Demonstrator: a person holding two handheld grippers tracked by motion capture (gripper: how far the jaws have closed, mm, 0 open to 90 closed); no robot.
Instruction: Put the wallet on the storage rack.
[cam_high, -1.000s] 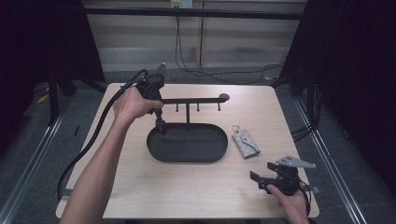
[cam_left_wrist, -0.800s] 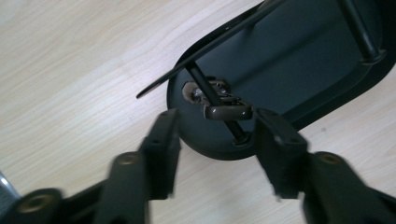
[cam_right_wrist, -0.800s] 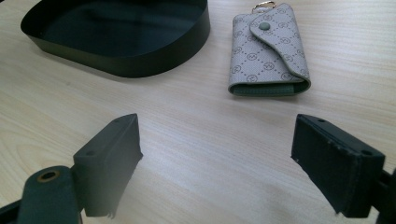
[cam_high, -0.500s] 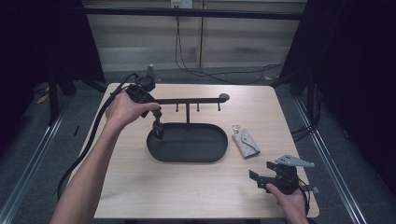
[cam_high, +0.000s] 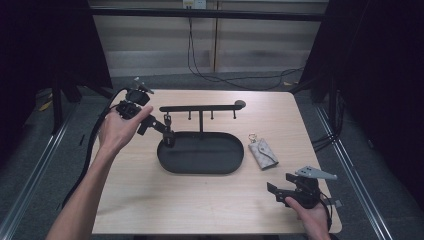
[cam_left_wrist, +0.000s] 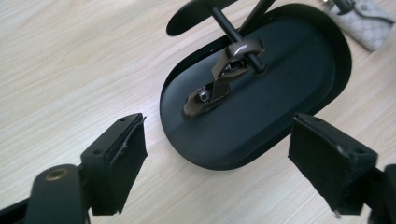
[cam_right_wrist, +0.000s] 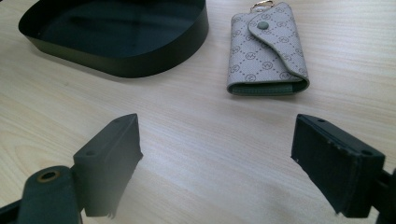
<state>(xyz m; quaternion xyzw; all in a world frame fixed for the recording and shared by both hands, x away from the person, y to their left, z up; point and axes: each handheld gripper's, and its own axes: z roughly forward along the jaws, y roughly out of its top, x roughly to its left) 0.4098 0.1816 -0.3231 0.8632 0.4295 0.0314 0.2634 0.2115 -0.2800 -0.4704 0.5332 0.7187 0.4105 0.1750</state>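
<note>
My left tongs (cam_high: 167, 131) have just been opening and hold nothing, so the dark key (cam_left_wrist: 223, 77) hangs on the rack (cam_high: 200, 108) over the tray (cam_high: 200, 167), while my right tongs (cam_high: 281, 190) gape empty near the key pouch (cam_right_wrist: 266, 49).

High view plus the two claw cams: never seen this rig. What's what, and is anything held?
No robot: a person holds a two-jaw tool in each hand. The high view looks down on the wooden table. The other two cameras ride on the tools, looking along their black jaws.

On the table: a black oval tray with a hook rack, a dark key fob hanging from one hook, and a grey patterned key pouch.

The left claw has just been opening beside the fob; nothing is between its jaws. The right claw is open and empty.
</note>
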